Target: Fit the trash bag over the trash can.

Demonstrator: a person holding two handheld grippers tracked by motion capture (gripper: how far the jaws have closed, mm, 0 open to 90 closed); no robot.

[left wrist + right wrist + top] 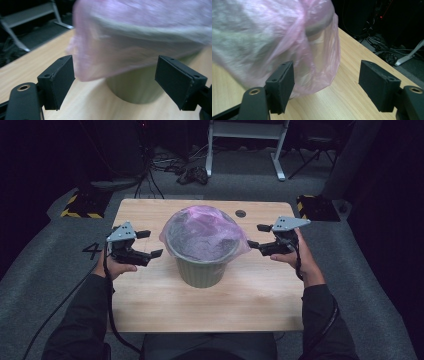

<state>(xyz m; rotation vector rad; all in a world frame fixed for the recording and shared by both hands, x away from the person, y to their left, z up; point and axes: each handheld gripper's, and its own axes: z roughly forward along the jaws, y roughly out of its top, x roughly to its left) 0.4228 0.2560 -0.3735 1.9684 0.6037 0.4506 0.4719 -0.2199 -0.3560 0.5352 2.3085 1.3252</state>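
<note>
The bin (202,265) with its pink bag (205,232) sits between the left hand-held gripper (148,244) and right hand-held gripper (257,236), both open, holding nothing.

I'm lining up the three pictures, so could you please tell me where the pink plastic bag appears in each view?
High view: the pink plastic bag sits at the centre, draped over the rim of the green bin.
Left gripper view: it fills the upper right, hanging over the bin.
Right gripper view: it covers the upper left, its edge hanging towards the table.
Shared landmark: the wooden table.
</note>
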